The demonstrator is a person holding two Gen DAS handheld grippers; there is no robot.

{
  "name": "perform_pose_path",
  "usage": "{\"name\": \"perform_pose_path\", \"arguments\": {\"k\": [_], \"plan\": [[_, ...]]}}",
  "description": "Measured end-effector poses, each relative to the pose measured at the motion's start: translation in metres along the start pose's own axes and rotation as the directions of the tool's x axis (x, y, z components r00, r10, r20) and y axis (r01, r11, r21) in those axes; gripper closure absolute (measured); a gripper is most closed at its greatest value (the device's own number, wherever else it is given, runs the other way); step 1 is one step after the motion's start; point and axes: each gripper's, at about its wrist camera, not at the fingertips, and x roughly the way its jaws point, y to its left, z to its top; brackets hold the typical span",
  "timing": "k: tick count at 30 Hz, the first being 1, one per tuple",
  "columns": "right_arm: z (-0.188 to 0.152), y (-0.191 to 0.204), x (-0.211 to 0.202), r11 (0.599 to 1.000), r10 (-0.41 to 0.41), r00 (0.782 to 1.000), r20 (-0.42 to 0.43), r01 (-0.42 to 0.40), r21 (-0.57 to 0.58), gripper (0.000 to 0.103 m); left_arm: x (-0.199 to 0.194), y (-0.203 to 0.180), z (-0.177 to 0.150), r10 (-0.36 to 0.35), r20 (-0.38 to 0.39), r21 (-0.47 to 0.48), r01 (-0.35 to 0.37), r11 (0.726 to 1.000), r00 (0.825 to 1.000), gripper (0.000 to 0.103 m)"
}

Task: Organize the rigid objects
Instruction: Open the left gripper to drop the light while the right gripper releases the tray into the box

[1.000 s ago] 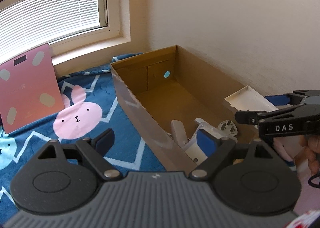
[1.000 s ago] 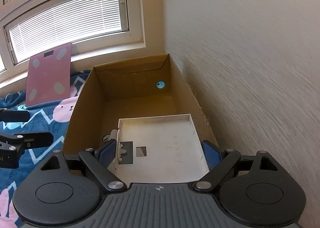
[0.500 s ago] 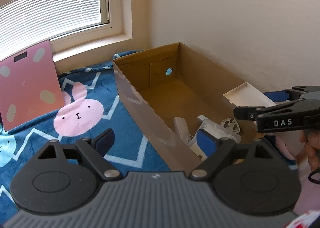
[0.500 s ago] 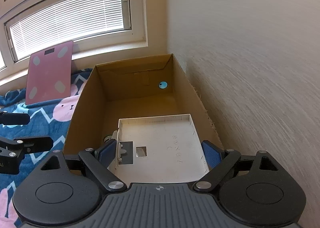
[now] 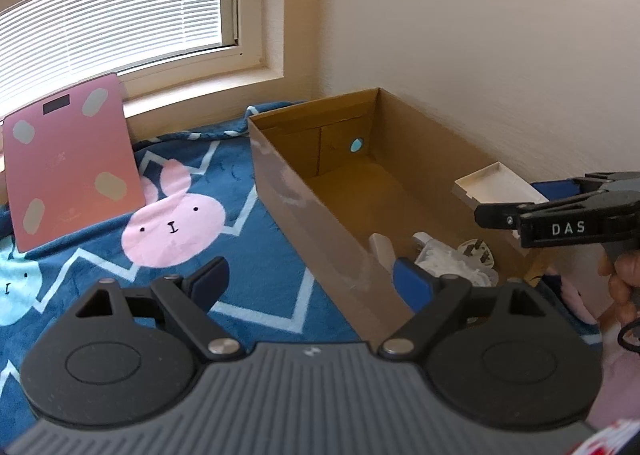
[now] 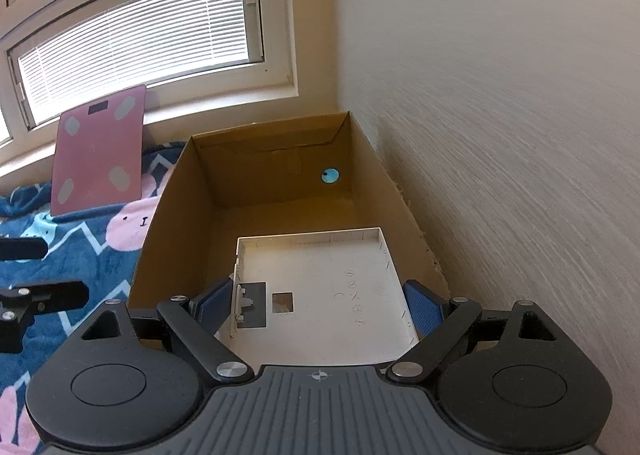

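An open cardboard box (image 5: pixel 280 183) stands on a blue blanket against the wall; it also shows in the right wrist view (image 6: pixel 172 223). My right gripper (image 6: pixel 316 305) is shut on a flat white plastic tray (image 6: pixel 320 291) and holds it over the near end of the box; the tray shows at the box's right edge in the left wrist view (image 5: pixel 496 183). White plastic parts and a plug (image 5: pixel 456 259) lie inside the box. My left gripper (image 5: pixel 308 279) is open and empty, above the blanket at the box's near left wall.
A pink bathroom scale (image 5: pixel 68 163) leans against the window sill at the left. The blue blanket (image 5: pixel 168 223) has pink rabbit prints. A cream wall (image 6: pixel 500 135) runs close along the box's right side.
The left gripper has drifted slightly back and left, showing more of the box. The right gripper with the tray has barely moved.
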Motion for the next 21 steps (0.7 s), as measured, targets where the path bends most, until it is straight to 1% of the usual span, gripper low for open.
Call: {"name": "perform_pose_path", "arguments": {"k": [2, 4, 6, 8, 15, 21], "plan": [[0.0, 0.0, 0.002, 1.0, 0.02, 1.0, 0.007, -0.02, 0.008, 0.016, -0.001, 0.002, -0.001, 0.002, 0.001, -0.007, -0.002, 1.0, 1.0, 0.017], [-0.001, -0.002, 0.001, 1.0, 0.002, 1.0, 0.027, -0.002, 0.031, 0.016, -0.003, 0.004, -0.002, 0.004, 0.006, -0.013, -0.004, 1.0, 1.0, 0.017], [-0.002, -0.005, 0.0, 0.998, 0.001, 0.999, 0.038, -0.003, 0.056, 0.016, -0.004, 0.006, -0.004, 0.006, 0.008, -0.018, -0.006, 1.0, 1.0, 0.017], [-0.004, -0.007, -0.003, 0.998, 0.004, 0.999, 0.037, -0.006, 0.068, 0.016, -0.005, 0.007, -0.005, 0.007, 0.009, -0.023, -0.007, 1.0, 1.0, 0.017], [-0.016, -0.007, -0.014, 0.998, -0.027, 0.999, 0.016, 0.026, 0.061, 0.016, -0.011, 0.008, -0.015, 0.006, 0.006, -0.048, -0.006, 0.999, 1.0, 0.015], [-0.031, 0.002, -0.029, 0.998, -0.046, 0.999, 0.0, 0.046, 0.045, 0.016, -0.024, 0.008, -0.026, 0.012, 0.007, -0.069, -0.012, 0.998, 1.0, 0.009]]}}
